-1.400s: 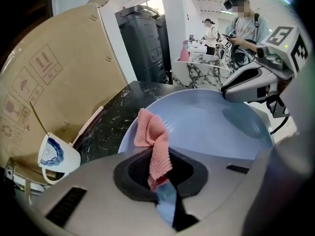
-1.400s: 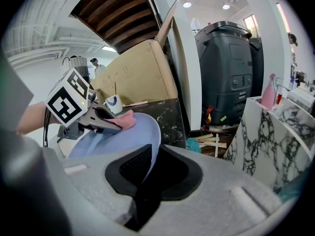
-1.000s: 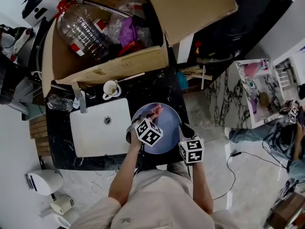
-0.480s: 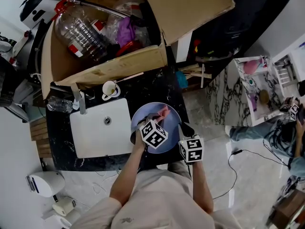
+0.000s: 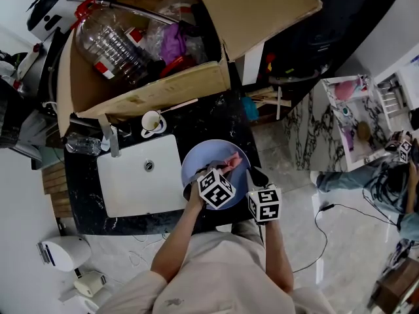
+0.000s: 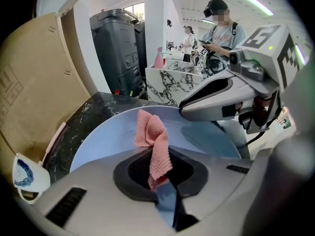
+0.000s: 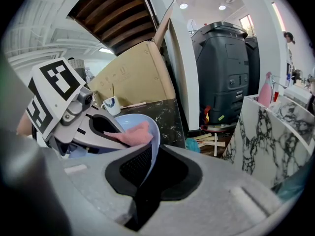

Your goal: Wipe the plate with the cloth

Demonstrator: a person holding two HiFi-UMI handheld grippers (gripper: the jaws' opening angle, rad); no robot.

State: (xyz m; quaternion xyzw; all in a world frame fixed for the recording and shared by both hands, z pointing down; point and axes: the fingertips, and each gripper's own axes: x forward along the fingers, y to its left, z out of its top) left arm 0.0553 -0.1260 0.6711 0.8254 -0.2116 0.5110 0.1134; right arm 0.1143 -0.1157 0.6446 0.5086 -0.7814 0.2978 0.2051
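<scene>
My left claw (image 6: 160, 183) is clamped on the pink cloth (image 6: 153, 141), draped onto the blue plate (image 5: 196, 162) at frame centre over the dark tabletop (image 5: 216, 113); my right claw (image 7: 146, 168) pinches the plate's rim.

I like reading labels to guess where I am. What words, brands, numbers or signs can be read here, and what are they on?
Nothing here reads as clear text.
Marker cubes: black-and-white square patterns, not letters.
Plastic bottle: red label, too small to read.
Cardboard box: faint print, too blurred to read.
Mug: blue marking, unreadable.
</scene>
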